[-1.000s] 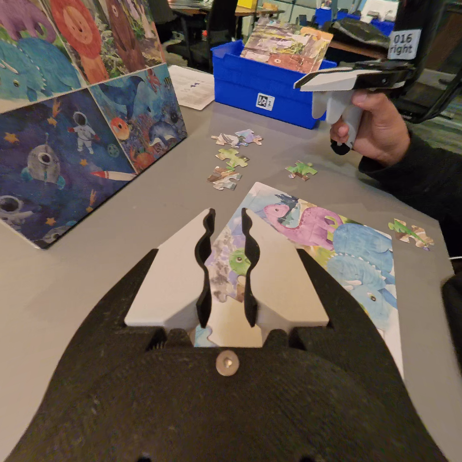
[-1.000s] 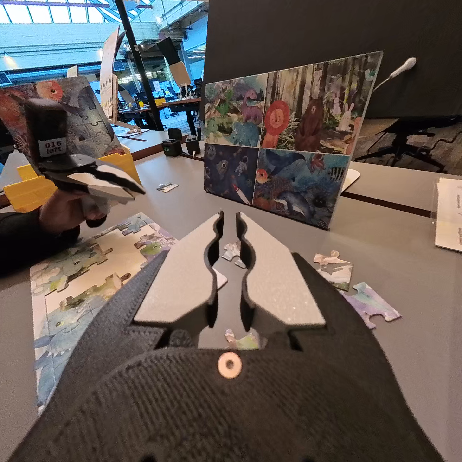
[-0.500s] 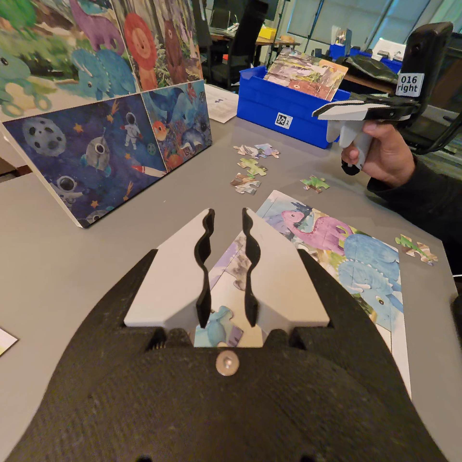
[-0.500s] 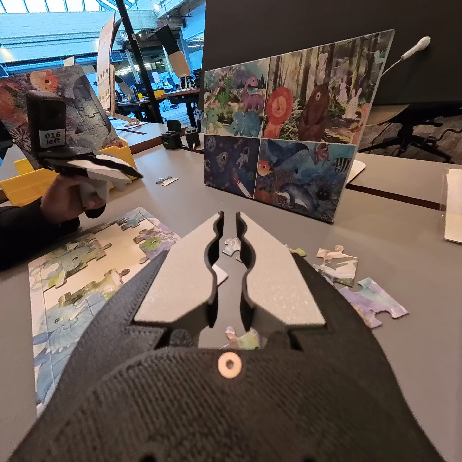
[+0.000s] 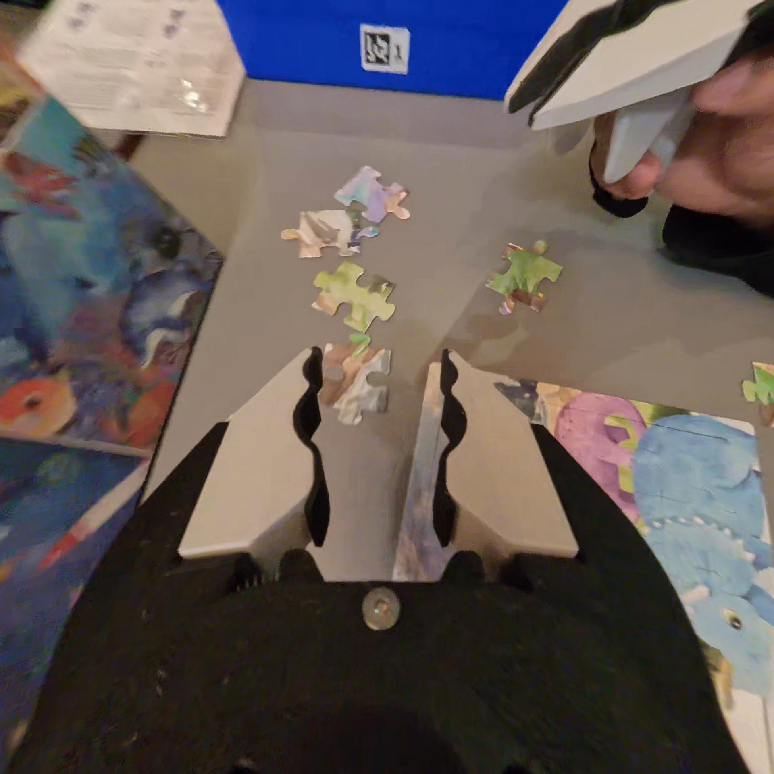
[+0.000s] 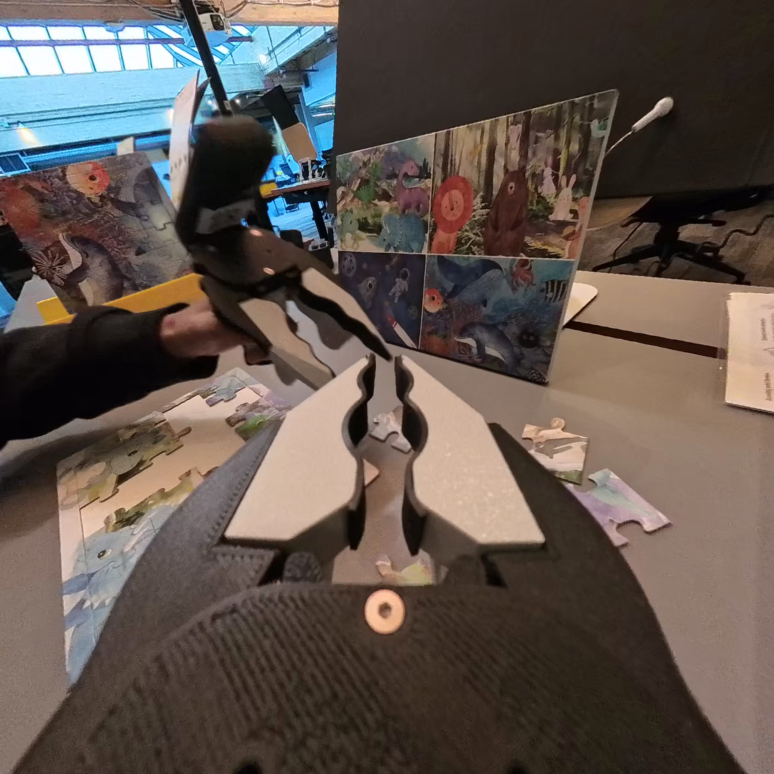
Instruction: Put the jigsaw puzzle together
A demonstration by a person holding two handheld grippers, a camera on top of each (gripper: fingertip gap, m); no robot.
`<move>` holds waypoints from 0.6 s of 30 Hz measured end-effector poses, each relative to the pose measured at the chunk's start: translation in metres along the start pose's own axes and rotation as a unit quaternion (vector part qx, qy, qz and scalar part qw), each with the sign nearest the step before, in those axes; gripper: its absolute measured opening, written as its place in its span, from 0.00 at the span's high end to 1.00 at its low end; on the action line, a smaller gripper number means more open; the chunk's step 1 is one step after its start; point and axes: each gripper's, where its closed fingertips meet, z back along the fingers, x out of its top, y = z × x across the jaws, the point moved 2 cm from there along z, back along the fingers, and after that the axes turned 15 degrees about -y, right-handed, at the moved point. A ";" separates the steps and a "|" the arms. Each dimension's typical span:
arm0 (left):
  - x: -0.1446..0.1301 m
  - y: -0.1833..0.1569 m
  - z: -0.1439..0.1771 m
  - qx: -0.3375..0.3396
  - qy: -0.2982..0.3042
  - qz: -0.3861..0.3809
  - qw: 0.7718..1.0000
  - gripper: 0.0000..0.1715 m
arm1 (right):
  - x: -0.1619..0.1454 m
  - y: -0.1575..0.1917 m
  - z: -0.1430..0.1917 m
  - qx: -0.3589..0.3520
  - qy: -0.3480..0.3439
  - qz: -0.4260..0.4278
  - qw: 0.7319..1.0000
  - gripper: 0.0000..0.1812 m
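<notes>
Half-built watercolour dinosaur jigsaw [image 5: 691, 481]; left tool [image 5: 379, 360] spread above brown-grey cardboard piece [image 5: 356, 381], perhaps five loose at twelve o'clock.

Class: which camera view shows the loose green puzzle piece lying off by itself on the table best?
The left wrist view: the green piece lies whole and unobstructed on the grey table, apart from the other loose pieces. In the right wrist view I cannot pick it out; the right gripper fills the foreground.
</notes>
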 end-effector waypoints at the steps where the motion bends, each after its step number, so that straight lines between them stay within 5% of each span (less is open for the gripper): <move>1: -0.004 0.002 -0.013 -0.017 0.012 0.001 1.000 0.67 | 0.001 0.000 0.000 0.000 -0.002 -0.001 1.000 0.96; 7: -0.036 0.007 -0.040 -0.068 0.080 0.042 0.994 0.67 | 0.007 0.001 0.002 0.009 -0.020 -0.026 0.999 0.96; 18: -0.064 0.019 -0.006 -0.043 0.098 0.071 0.992 0.71 | 0.007 0.003 0.001 0.016 -0.026 -0.046 0.998 0.96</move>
